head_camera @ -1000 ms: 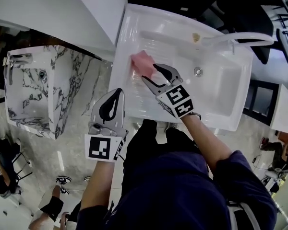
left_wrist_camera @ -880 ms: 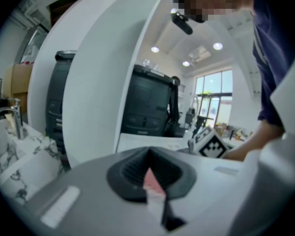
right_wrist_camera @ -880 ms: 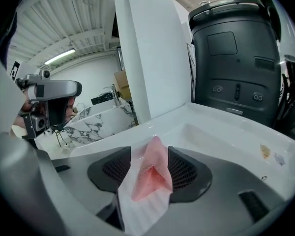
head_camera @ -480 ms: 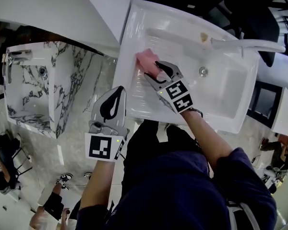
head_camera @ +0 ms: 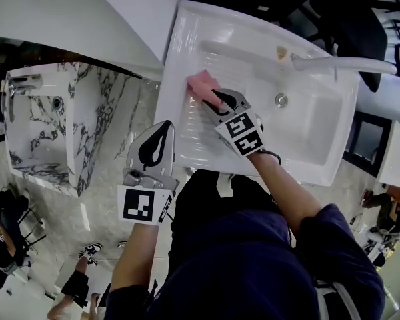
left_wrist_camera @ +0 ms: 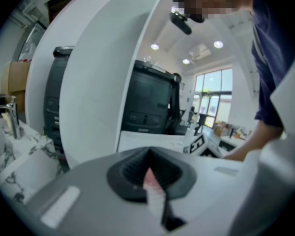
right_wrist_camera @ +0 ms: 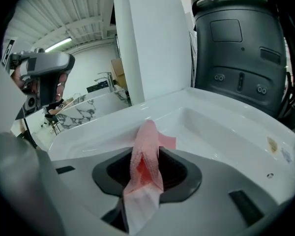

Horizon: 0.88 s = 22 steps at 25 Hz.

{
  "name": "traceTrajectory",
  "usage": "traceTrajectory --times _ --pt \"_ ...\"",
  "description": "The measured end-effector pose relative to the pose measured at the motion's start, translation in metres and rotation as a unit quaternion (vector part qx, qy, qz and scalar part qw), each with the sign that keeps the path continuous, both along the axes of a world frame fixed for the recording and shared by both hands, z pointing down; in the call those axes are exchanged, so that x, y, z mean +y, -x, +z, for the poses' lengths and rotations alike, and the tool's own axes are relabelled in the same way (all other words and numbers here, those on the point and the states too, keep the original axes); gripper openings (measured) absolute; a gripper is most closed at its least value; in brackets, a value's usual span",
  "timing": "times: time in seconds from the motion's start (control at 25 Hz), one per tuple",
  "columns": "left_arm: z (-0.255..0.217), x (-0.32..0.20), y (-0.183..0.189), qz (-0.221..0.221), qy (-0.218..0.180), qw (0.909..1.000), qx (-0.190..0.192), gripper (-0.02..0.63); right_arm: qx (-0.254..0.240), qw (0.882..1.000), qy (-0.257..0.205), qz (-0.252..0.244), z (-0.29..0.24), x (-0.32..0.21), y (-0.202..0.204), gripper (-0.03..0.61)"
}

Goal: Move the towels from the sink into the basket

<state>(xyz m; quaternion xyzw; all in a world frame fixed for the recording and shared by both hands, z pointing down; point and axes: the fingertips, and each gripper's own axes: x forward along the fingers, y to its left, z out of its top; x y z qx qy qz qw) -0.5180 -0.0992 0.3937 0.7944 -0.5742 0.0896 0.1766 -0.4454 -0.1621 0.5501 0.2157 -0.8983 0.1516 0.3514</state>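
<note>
Where the jaws of the right gripper [head_camera: 213, 100] have just been closing, a pink towel [head_camera: 201, 83] is pinched into a ridge between them. Its far end is left lying on the ribbed drainboard [head_camera: 193, 135] of the white sink [head_camera: 307, 139]. Black-and-white square markers are borne on the cube [head_camera: 241, 133] behind the jaws. The forearm [head_camera: 280, 185] is angled in from lower right, with the gripper tipped downward. The left gripper [head_camera: 164, 128] is held with its jaws together and empty, just outside the sink's near edge.
</note>
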Motion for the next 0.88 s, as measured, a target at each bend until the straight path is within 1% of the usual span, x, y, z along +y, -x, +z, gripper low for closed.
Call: traceTrajectory --times 0.12,0.24,0.48,0.68,0.88 --pt "-0.003 -0.003 -0.002 0.002 -0.003 1.0 -0.001 0.003 0.001 1.0 -0.001 0.002 -0.001 -0.001 -0.004 0.079" --pt "-0.006 -0.005 -0.005 0.005 -0.008 1.0 -0.002 0.003 -0.002 1.0 -0.005 0.006 -0.004 -0.002 -0.007 0.055" --pt "-0.01 -0.006 -0.011 0.005 -0.013 0.9999 -0.007 0.003 -0.016 1.0 -0.019 0.009 -0.019 -0.004 -0.013 0.026" --pt "-0.018 -0.006 -0.017 0.007 -0.02 0.9997 -0.014 0.003 -0.039 0.999 -0.034 0.011 -0.045 -0.002 -0.02 0.021" --pt "-0.033 -0.008 -0.032 0.014 -0.033 0.9991 -0.022 0.003 -0.066 0.996 -0.052 0.018 -0.077 0.0 -0.032 0.02"
